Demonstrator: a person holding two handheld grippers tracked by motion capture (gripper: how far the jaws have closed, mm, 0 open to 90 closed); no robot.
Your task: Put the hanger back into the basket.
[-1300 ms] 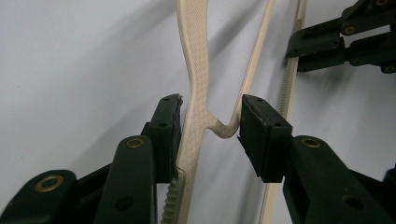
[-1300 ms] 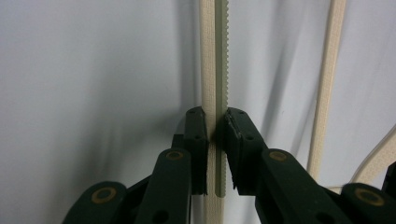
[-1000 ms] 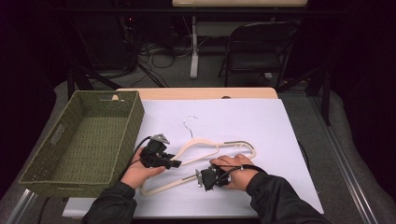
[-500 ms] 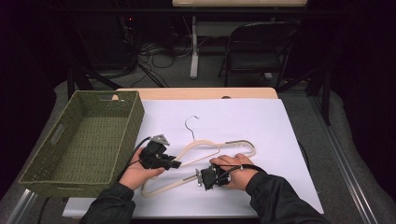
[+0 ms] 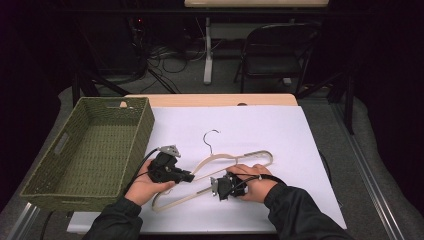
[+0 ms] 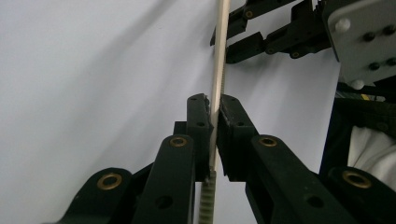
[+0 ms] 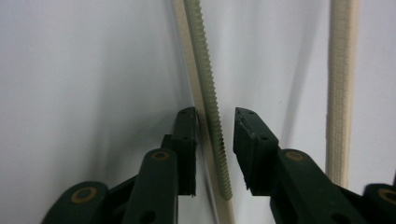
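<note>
Basket (image 5: 85, 155): green woven, rectangular, on the left part of the table, a handle slot in its near-left wall; the inside looks empty. Hanger (image 5: 220, 167): cream, with a metal hook (image 5: 211, 140), lying flat on the white sheet (image 5: 280, 135) just right of the basket, hook pointing away from the person. Against the frames half a second and one second ago, the hanger has turned slightly, its hook now standing clearer of the arms and nearer the sheet's middle; the basket has not shifted. Left gripper (image 6: 212, 122): jaws closed tight on the thin bar of the hanger, which runs up between the pads; in the high view this gripper (image 5: 186, 176) sits at the hanger's left arm, the left hand (image 5: 145, 186) under it. Right gripper (image 7: 215, 140): jaws parted, straddling the toothed lower bar without pressing it; a second cream bar lies to one side; in the high view it (image 5: 216, 187) sits beside the right hand (image 5: 255, 182). Surroundings: a wooden table edge (image 5: 210, 100) beyond the sheet, a dark folding chair (image 5: 275, 50), a white table leg (image 5: 207, 50) and cables (image 5: 165, 52) on the floor behind.
</note>
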